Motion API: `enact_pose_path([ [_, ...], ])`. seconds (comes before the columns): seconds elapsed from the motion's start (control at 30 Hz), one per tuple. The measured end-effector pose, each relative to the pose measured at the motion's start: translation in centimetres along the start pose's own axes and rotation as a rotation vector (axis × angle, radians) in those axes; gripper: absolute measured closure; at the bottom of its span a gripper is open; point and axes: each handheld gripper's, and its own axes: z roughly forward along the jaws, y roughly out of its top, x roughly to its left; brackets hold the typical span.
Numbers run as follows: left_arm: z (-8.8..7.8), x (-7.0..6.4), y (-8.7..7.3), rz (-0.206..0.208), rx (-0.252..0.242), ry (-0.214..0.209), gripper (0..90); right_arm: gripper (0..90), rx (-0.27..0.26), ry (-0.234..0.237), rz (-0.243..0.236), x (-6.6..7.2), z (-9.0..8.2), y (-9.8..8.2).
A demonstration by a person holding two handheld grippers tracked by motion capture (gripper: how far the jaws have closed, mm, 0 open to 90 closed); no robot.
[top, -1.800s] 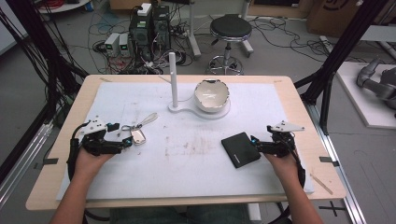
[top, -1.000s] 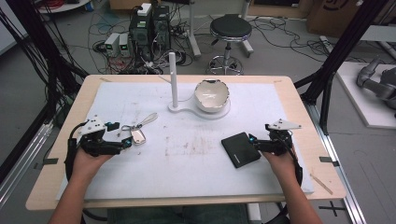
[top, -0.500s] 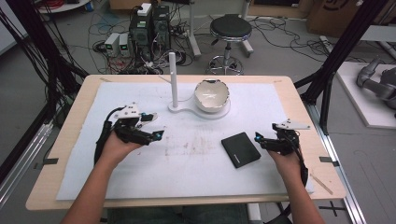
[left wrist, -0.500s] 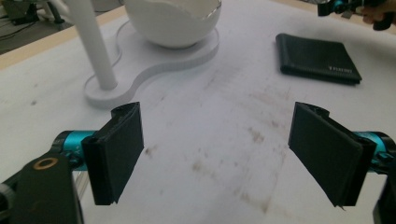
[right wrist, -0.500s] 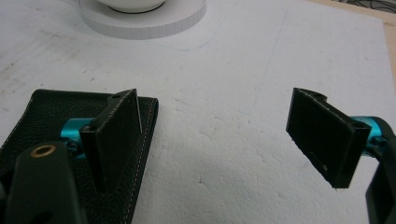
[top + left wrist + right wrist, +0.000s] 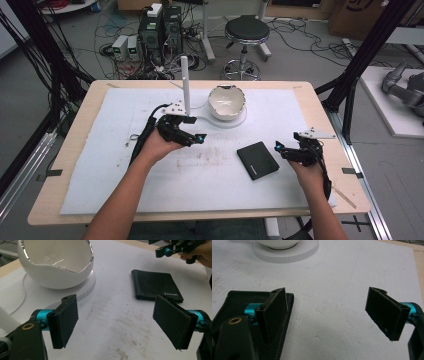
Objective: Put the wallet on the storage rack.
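High view is showing a wooden table (image 6: 320,107) covered by a white foam sheet (image 6: 125,165), with a black leather wallet (image 6: 257,160) lying flat right of centre. Left gripper (image 6: 196,138) is hovering above the sheet near the middle, jaws spread wide and holding nothing — just in front of a white bowl (image 6: 226,101) with a jagged rim, which is sitting on a round white base (image 6: 239,120) beside an upright white post (image 6: 185,85). Right gripper (image 6: 281,148) is hanging just beside the wallet's right edge, jaws likewise spread and empty; in the right gripper view one jaw is lying over the wallet (image 6: 242,302) — contact cannot be told.
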Motion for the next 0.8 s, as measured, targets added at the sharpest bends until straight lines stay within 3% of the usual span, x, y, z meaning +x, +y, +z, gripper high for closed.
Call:
enact_pose_path([
  [0.4, 3.9, -0.7, 1.2, 0.028, 0.048, -0.044, 20.1, 18.2, 0.004, -0.006, 0.013, -0.4, -0.1, -0.2],
  [0.8, 8.0, -1.2, 1.8, 0.021, 0.095, -0.099, 20.0, 18.2, 0.002, -0.022, 0.026, -0.8, -1.2, -1.0],
])
